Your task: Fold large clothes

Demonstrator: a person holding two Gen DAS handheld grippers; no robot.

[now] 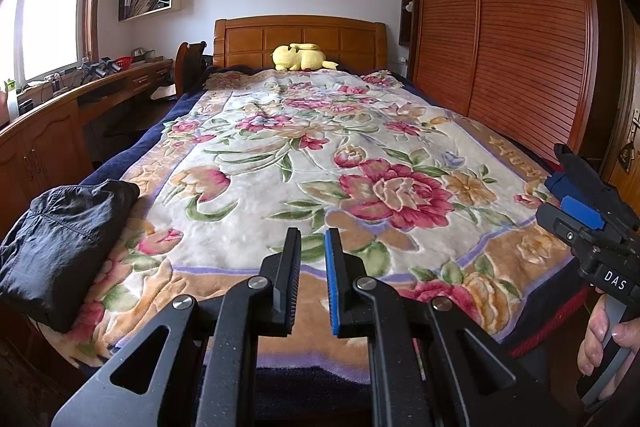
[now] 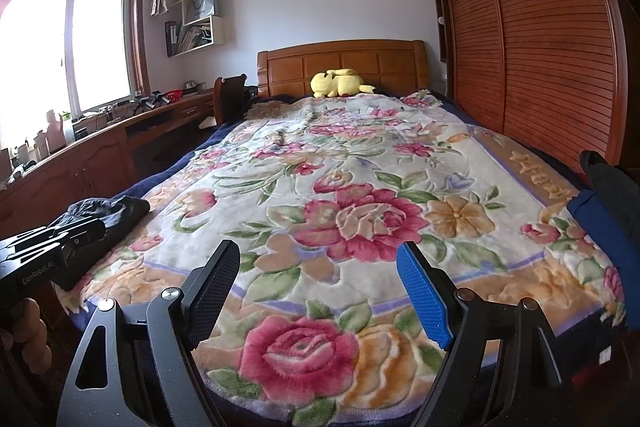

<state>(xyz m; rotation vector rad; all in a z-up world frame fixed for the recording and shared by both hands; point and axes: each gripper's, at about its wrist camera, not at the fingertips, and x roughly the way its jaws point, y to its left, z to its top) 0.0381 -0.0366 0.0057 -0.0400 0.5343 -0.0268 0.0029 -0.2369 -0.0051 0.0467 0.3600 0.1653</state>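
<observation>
A dark grey folded garment [image 1: 64,247] lies at the bed's near left corner; it also shows in the right wrist view [image 2: 108,213]. A blue and black garment [image 2: 600,227] lies at the bed's right edge, also seen in the left wrist view [image 1: 560,183]. My left gripper [image 1: 313,239] hovers over the foot of the bed, its jaws nearly closed with a narrow gap and nothing between them. My right gripper [image 2: 318,259] is wide open and empty over the foot of the bed, to the right of the left one.
The bed carries a floral blanket [image 1: 304,155]. A yellow plush toy [image 1: 300,57] lies by the wooden headboard [image 1: 300,35]. A wooden wardrobe [image 1: 500,27] runs along the right side. A wooden desk [image 1: 60,123] with clutter stands under the window on the left.
</observation>
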